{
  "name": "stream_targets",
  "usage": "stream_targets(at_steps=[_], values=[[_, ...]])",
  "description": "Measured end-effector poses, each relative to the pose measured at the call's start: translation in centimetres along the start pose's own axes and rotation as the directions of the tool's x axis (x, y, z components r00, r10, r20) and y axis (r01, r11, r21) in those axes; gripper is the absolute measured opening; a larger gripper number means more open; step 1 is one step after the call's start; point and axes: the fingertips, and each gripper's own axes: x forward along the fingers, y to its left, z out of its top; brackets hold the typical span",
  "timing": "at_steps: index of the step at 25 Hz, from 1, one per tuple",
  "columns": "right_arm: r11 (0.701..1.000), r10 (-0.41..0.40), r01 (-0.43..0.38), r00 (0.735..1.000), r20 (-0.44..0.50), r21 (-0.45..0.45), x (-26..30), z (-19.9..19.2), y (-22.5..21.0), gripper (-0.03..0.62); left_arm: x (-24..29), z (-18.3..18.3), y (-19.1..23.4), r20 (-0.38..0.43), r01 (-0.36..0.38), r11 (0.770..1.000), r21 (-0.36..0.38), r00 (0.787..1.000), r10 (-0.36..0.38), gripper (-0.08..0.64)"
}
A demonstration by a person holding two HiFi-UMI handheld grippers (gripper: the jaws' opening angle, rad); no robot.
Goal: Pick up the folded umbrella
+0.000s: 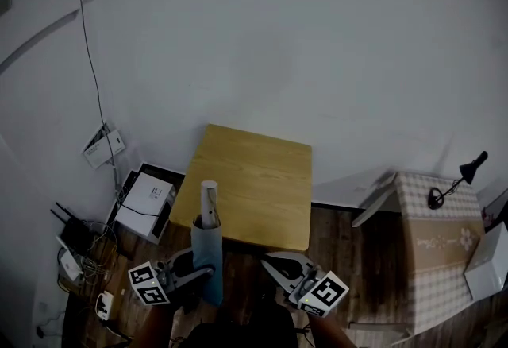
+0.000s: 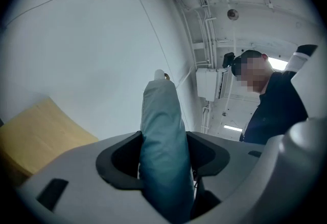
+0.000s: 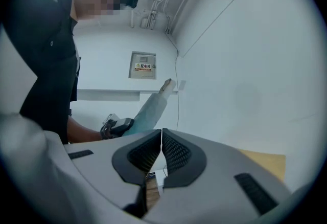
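Note:
The folded umbrella [image 1: 208, 253], in a teal sleeve with a pale handle end at the top, stands nearly upright in front of the wooden table [image 1: 262, 179]. My left gripper [image 1: 203, 273] is shut on its lower part. In the left gripper view the teal sleeve [image 2: 162, 131] fills the gap between both dark pads. The right gripper view shows the umbrella [image 3: 148, 109] slanting up from the left gripper [image 3: 116, 127]. My right gripper [image 1: 271, 264] hangs beside it to the right with its jaws together [image 3: 161, 150] and nothing between them.
White boxes [image 1: 147, 199], routers and cables [image 1: 75, 247] lie on the floor at the left. A cable [image 1: 91, 60] runs down the wall. A table with a chequered cloth [image 1: 440, 243] and a black lamp [image 1: 460, 178] stands at the right.

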Motion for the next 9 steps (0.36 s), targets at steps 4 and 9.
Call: stream_targets(at_steps=[4, 9], values=[[0.999, -0.030, 0.030, 0.998, -0.064, -0.013, 0.9, -1.4, 1.4, 0.021, -3.0, -1.2, 0.2, -0.016, -0.006, 0.998, -0.061, 1.000, 0.005, 0.272], [0.998, 0.006, -0.007, 1.000, -0.019, -0.069, 2.9, -0.4, 1.9, 0.021, -3.9, -0.8, 3.3, 0.020, -0.002, 0.995, -0.095, 1.000, 0.004, 0.272]])
